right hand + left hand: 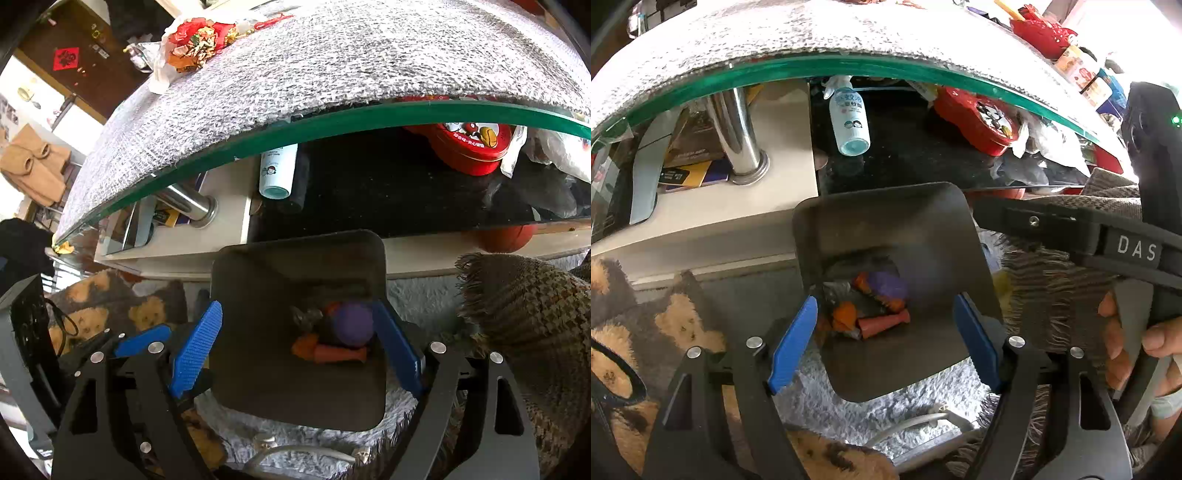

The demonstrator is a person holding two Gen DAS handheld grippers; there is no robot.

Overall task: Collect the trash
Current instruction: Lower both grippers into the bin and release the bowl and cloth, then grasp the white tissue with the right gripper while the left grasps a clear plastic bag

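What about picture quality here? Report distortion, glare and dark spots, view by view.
Left wrist view: the fisheye bends the glass table edge into an arc; the top right corner is blown out white; the bin interior is dim, its trash slightly soft.
Right wrist view: same bowed edge; daylight overexposes the far left; the shelf under the glass is very dark.

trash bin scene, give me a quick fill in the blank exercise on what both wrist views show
1. The dark bin stands on the floor just in front of a table topped with green-edged ____.
2. The jaws of the left gripper and the right gripper both stand ____, with nothing held.
3. On the shelf under the tabletop, beside the spray bottle, lies a round tin coloured ____.
4. Among the orange pieces in the bin sits a crumpled piece coloured ____.

Missing words: glass; open; red; purple
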